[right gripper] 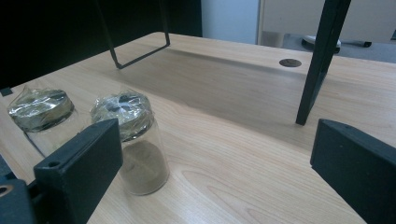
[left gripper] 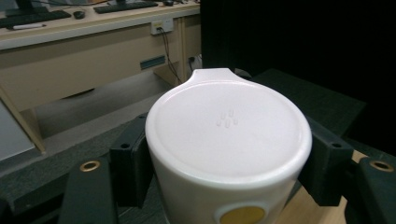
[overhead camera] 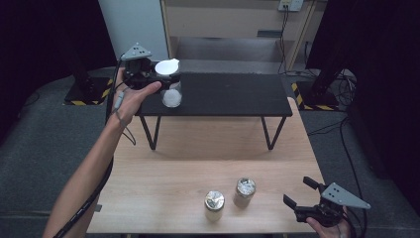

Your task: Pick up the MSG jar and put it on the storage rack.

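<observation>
My left claw [overhead camera: 166,74] is closed on the white-lidded jar [left gripper: 229,154]; the pads press its two sides just under the lid, so the jar stands upright between them. I hold it at the far left corner of the black shelf [overhead camera: 223,94], and I cannot tell if its bottom touches yet. My right claw [overhead camera: 299,191] is spread wide and empty, at the near right of the wooden surface [overhead camera: 198,158]. The two foil-covered jars [overhead camera: 230,196] stand to its left, closer to this hand.
</observation>
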Demonstrator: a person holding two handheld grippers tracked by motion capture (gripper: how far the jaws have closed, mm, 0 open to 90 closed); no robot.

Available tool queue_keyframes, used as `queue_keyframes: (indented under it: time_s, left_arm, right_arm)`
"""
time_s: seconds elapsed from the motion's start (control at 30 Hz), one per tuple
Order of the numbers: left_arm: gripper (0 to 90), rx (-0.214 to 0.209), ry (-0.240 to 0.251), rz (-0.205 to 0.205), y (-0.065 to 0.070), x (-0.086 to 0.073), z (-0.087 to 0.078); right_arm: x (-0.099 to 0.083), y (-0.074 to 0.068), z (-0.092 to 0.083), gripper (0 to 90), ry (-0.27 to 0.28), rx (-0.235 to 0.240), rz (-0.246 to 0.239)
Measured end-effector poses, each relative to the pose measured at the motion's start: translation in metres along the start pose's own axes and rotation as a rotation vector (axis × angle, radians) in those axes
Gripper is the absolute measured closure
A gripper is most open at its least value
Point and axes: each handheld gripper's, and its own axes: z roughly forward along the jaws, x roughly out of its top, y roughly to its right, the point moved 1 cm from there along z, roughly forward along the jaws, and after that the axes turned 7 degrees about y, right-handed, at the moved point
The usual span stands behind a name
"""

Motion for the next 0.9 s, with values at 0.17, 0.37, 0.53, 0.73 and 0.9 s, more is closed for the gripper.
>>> queue_keyframes:
  time_s: [0.17,0.37,0.53,0.73,0.9]
  left_arm:
    - [29.7,0.03,-0.004,-0.012,-0.004,-0.003,0.011]
    - [29.7,0.052,-0.015,-0.015,-0.008,-0.004,0.022]
    - [29.7,0.068,-0.021,-0.025,-0.011,-0.006,0.029]
    - [29.7,0.074,-0.03,-0.022,-0.012,-0.008,0.037]
    - [29.7,0.074,-0.032,-0.023,-0.012,-0.009,0.04]
  right_arm:
    - [0.0,0.001,0.0,3.2,-0.001,0.001,0.003]
    - [0.0,0.001,0.0,3.5,0.003,0.003,0.002]
    - [-0.001,0.001,0.0,3.6,0.002,0.005,0.004]
    - [-0.001,0.002,0.0,3.9,0.002,0.008,0.007]
    - [-0.001,0.002,0.0,3.9,0.002,0.008,0.01]
